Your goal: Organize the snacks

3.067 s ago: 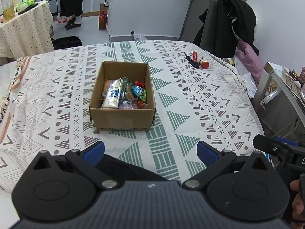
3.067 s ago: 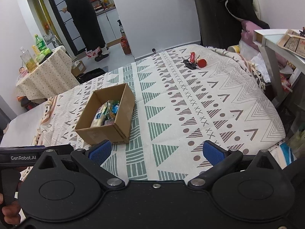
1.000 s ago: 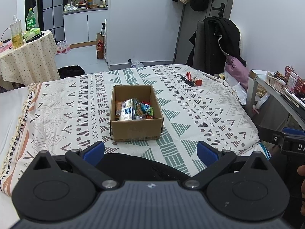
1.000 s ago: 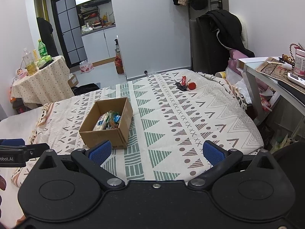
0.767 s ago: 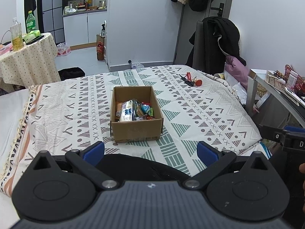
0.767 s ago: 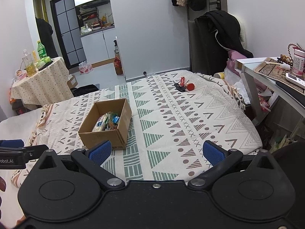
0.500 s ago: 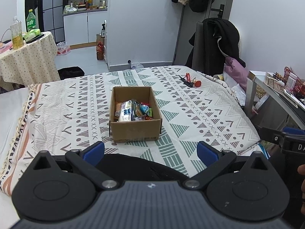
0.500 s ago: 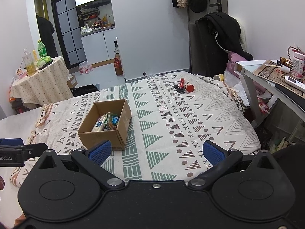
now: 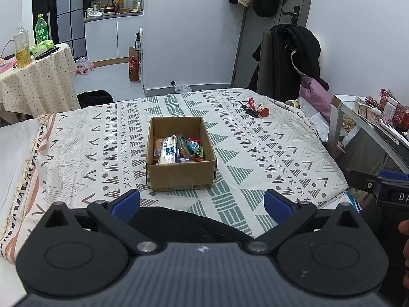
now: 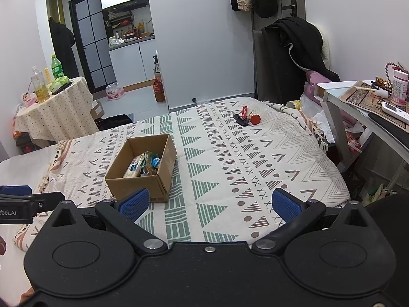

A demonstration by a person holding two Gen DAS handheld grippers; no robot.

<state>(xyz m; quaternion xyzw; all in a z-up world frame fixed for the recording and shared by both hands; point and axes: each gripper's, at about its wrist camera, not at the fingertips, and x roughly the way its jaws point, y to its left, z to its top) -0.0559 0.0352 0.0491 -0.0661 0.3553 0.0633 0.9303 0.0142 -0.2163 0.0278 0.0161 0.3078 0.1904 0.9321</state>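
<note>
Since three seconds ago both grippers have drawn back and risen from the bed; the cardboard box (image 9: 181, 153) now sits farther off in each view, and more of the room shows behind it. The person in dark clothing who stood in the kitchen doorway has moved to the left of it (image 10: 62, 48).

The left gripper (image 9: 202, 202) is held off the near edge of the bed, its blue-padded jaws spread wide with nothing between them. The right gripper (image 10: 208, 203) is likewise held wide apart and empty, beside the left one.

The box stands open-topped on the patterned bedspread (image 9: 255, 151), left of centre. Inside lie the snacks (image 9: 179, 148): a white-and-blue wrapped packet along the left, and several smaller coloured wrappers heaped to its right. All of them rest within the box walls.

Nothing lies on the bedspread between either gripper and the box. A bunch of keys with red tags (image 10: 246, 119) lies near the far right corner of the bed, well apart from the box.

Around the bed: a round table with a dotted cloth (image 9: 35, 81) at the left carrying bottles; a chair draped with a black coat (image 10: 301, 53) at the far right; a desk (image 10: 358, 107) along the right edge holding a tray and a remote.
</note>
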